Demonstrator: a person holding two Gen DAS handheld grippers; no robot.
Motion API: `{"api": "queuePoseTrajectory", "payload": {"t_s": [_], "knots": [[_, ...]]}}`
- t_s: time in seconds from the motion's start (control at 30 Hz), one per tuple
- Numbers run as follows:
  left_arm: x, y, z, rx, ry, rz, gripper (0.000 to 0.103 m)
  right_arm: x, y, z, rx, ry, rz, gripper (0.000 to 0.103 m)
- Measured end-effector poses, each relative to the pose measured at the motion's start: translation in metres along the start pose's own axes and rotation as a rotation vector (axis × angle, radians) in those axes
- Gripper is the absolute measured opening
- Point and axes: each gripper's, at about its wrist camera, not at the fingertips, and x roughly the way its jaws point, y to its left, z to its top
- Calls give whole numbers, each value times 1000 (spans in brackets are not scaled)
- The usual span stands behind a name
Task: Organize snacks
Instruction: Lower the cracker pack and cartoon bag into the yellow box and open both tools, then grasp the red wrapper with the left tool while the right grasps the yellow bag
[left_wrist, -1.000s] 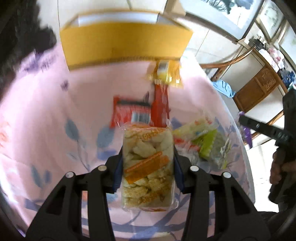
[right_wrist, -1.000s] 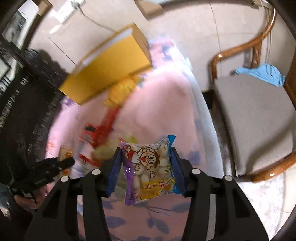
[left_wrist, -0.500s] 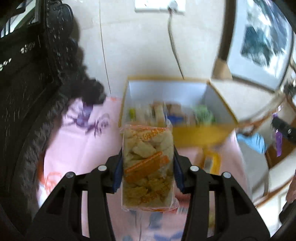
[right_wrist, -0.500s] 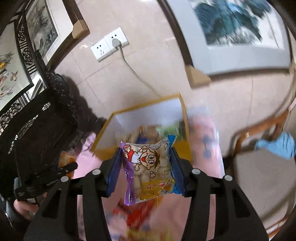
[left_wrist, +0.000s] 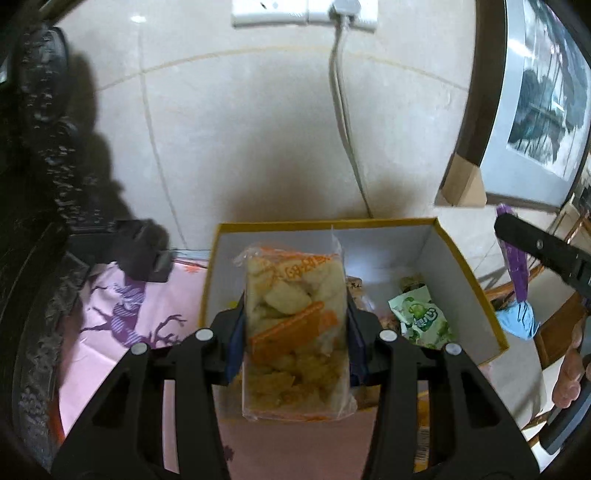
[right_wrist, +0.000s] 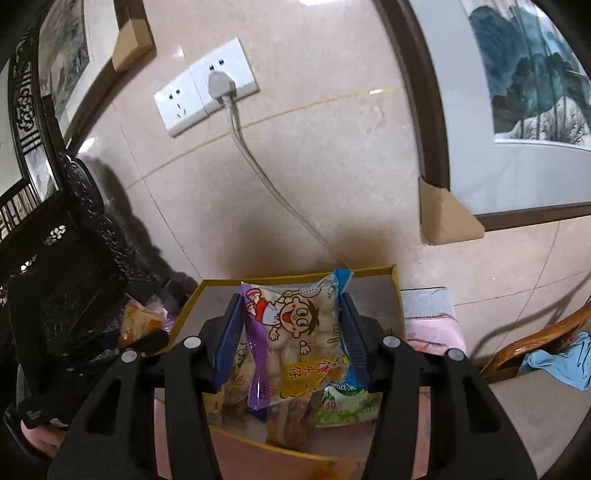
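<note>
My left gripper (left_wrist: 294, 339) is shut on a clear bag of pale puffed snacks (left_wrist: 295, 332) with an orange stripe, held above the open yellow box (left_wrist: 461, 266). Inside the box lie a green packet (left_wrist: 423, 319) and other snacks. My right gripper (right_wrist: 291, 343) is shut on a purple and blue cartoon-boy snack bag (right_wrist: 295, 339), held over the same box (right_wrist: 397, 295), whose inside shows a green packet (right_wrist: 349, 404) and brown snacks. The right gripper shows at the right edge of the left wrist view (left_wrist: 539, 247).
The box stands on a pink patterned cloth (left_wrist: 122, 317) against a tiled wall with sockets (right_wrist: 207, 85) and a cable. A dark carved chair (left_wrist: 40, 206) is at left, a wooden chair (right_wrist: 535, 339) with blue cloth at right. Framed pictures (right_wrist: 517, 110) hang above.
Both grippers have swung up from the table's loose snacks and moved forward over the open box, each still holding its bag. The wall now fills the view.
</note>
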Motion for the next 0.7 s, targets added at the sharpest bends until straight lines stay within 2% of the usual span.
{"api": "queuePoseTrajectory", "payload": {"t_s": [0.1, 0.17, 0.2, 0.23, 0.27, 0.33, 0.43, 0.5, 0.57, 0.63, 0.7], "knots": [[12, -5, 0, 45, 19, 11, 46, 12, -5, -1, 5, 20, -8, 52], [16, -5, 2, 35, 15, 11, 46, 16, -5, -2, -26, 14, -43, 53], [16, -4, 2, 15, 14, 12, 58, 18, -5, -2, -32, 14, -41, 65], [18, -1, 2, -18, 16, 7, 78, 21, -7, -2, -19, 19, -34, 80], [19, 1, 2, -38, 24, 7, 101, 22, -9, -2, 0, 26, -40, 102], [15, 3, -3, -55, 23, 13, 101, 18, -16, -6, 43, 32, -67, 102], [3, 3, -24, -15, 39, 3, 101, 3, -25, -23, 89, 72, -96, 102], [-8, 0, -49, 34, 69, -29, 101, -6, -30, -51, 116, 142, -198, 102], [-20, -3, -76, 89, 88, -52, 101, -8, -37, -83, 172, 201, -238, 102], [-40, -11, -114, 217, 56, -113, 101, 2, -38, -124, 228, 309, -226, 102], [-49, -22, -143, 363, 70, -148, 101, 17, -31, -159, 228, 397, -255, 102]]}}
